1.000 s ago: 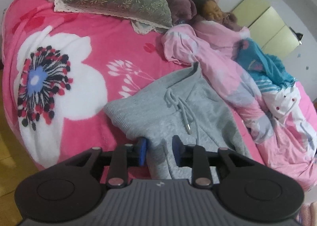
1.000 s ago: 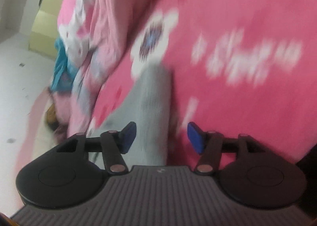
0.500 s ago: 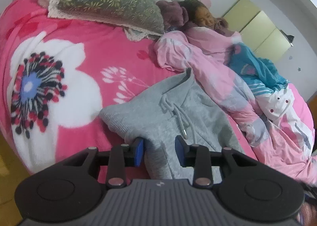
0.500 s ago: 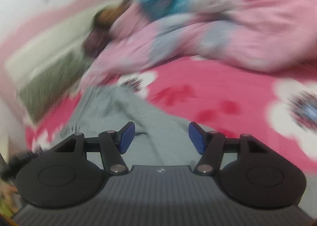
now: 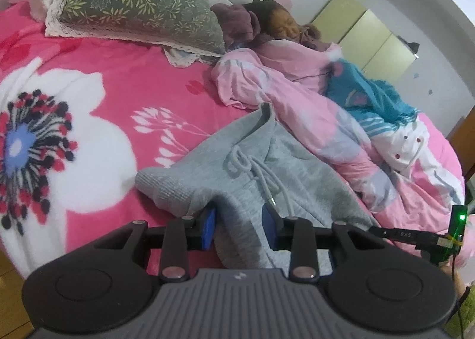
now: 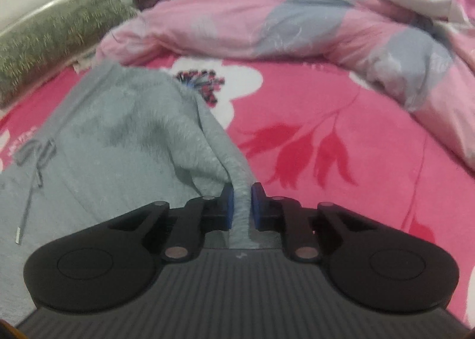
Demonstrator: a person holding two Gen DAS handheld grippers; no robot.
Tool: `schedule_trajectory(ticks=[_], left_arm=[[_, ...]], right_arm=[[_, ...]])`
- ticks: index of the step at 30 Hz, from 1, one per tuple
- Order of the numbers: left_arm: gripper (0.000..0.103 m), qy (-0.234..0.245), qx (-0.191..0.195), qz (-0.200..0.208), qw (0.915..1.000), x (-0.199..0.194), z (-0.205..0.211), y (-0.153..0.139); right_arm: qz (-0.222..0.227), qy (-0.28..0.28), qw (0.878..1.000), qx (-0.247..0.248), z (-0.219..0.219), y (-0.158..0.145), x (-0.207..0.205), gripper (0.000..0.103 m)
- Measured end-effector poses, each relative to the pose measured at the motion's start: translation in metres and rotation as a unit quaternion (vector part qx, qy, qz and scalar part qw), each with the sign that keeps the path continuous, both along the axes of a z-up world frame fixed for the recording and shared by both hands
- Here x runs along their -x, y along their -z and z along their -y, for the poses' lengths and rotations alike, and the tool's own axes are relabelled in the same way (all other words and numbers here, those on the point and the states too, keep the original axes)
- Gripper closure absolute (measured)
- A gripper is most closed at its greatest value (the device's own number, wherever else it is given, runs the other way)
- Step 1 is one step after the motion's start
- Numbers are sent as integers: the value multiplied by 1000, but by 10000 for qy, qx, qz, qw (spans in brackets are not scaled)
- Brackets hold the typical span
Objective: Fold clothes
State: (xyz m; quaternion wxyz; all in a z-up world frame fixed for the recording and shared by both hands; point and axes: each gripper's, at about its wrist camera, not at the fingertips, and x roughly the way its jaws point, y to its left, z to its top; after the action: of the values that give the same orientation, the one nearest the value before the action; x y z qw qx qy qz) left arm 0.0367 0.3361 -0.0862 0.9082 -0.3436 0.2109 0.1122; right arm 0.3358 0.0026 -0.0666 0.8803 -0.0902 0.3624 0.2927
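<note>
Close up, the right hand-held gripper [image 6: 242, 205], its jaws having just closed, pinches a bunched edge of a soft grey knitted garment with a drawstring [image 6: 124, 131]. The left hand-held gripper [image 5: 239, 227] has a fold of the same cloth between its blue pads, apparently clamped. That garment lies rumpled on a pink flowered bed blanket [image 5: 124, 83], its long axis running from the grippers toward a pale pink quilt [image 5: 297, 107]. Both ends look secured; next probably comes lifting and spreading it flat.
</note>
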Motion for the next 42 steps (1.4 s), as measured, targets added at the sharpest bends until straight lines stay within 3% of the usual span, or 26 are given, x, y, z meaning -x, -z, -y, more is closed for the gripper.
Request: schedule_trajectory(ticks=[5,8,9,11,13,15,20,23,25,29,34,37,39,41,42], left_arm=[[78,-12,184,158,9997,4,-8,5],[78,-17,233,199,9995,5,-10,8],[78,-16,225,207,9995,5,-10,8],[78,24,186,228,9996,5,-10,8],[78,89,136,253,9995,5,-10,8],[77,139,141,288,9994,6,-12,9],[77,173,204,434,9987,9,-15,13],[78,110,185,491,9986,10,-13,15],[79,90,88,470,9988,10,-10,15],[80,68,-208,378,9990,9,-3,12],[86,29,-454,330,9984,10,2,11],[89,51,-528,314,9981,10,2,10],[91,50,-561,310,9979,11,2,10],[94,43,-590,314,9978,11,2,9],[95,31,-601,343,9976,12,2,8]], right_arm=[[210,273,9993,-130,2,-8,-15,95],[11,553,9985,5,5,12,-38,92],[-186,549,9982,168,4,24,-46,88],[-472,572,9964,417,4,44,-61,56],[-496,646,9956,467,8,46,-66,47],[-348,670,9962,439,12,30,-62,46],[545,339,9978,181,1,-25,-27,44],[385,-365,9975,-464,-35,-47,-13,42],[-19,-839,9936,-759,-74,-50,-9,40],[-1130,-1316,9791,-1066,-167,-36,-18,40],[-2198,-865,9681,-838,-255,-3,-41,41],[-2438,-548,9672,-462,-274,20,-46,46],[-2347,-537,9699,-378,-275,24,-43,49],[-2184,-533,9737,-355,-271,19,-38,76],[-2106,-538,9753,-393,-267,14,-36,83]])
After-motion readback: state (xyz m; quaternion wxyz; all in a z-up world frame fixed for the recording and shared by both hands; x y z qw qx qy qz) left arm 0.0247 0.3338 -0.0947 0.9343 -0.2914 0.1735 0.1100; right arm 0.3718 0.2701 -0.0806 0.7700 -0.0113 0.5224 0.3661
